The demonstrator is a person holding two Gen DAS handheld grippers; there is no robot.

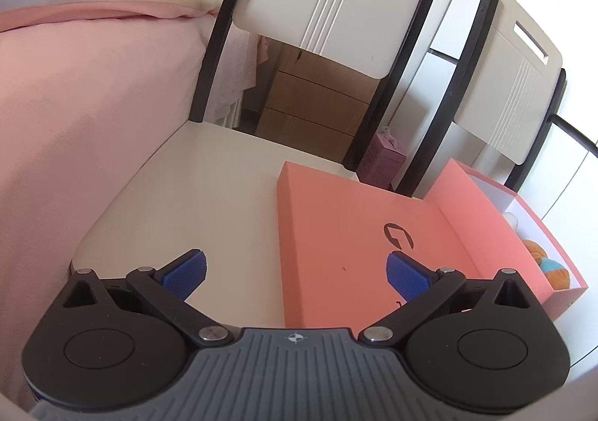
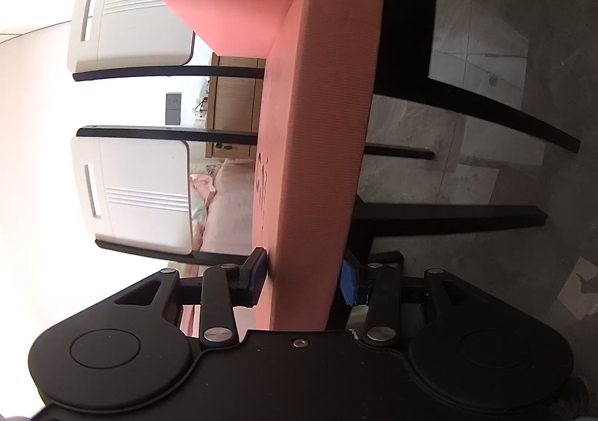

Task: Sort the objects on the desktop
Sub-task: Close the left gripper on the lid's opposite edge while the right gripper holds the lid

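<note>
While the right gripper point(image 2: 304, 279) clamps the salmon lid point(image 2: 321, 144) by its rim, the left gripper point(image 1: 297, 273) gapes wide over bare chair seat point(image 1: 194, 189) beside the open box point(image 1: 538, 234).

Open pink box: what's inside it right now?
In the open pink box, soft toys in orange and blue lie against its white lining. Its near wall hides the rest of the inside.

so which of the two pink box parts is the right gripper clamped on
The flat lid, pinched by the right gripper. The open box beside it holds toys and goes ungripped.
</note>
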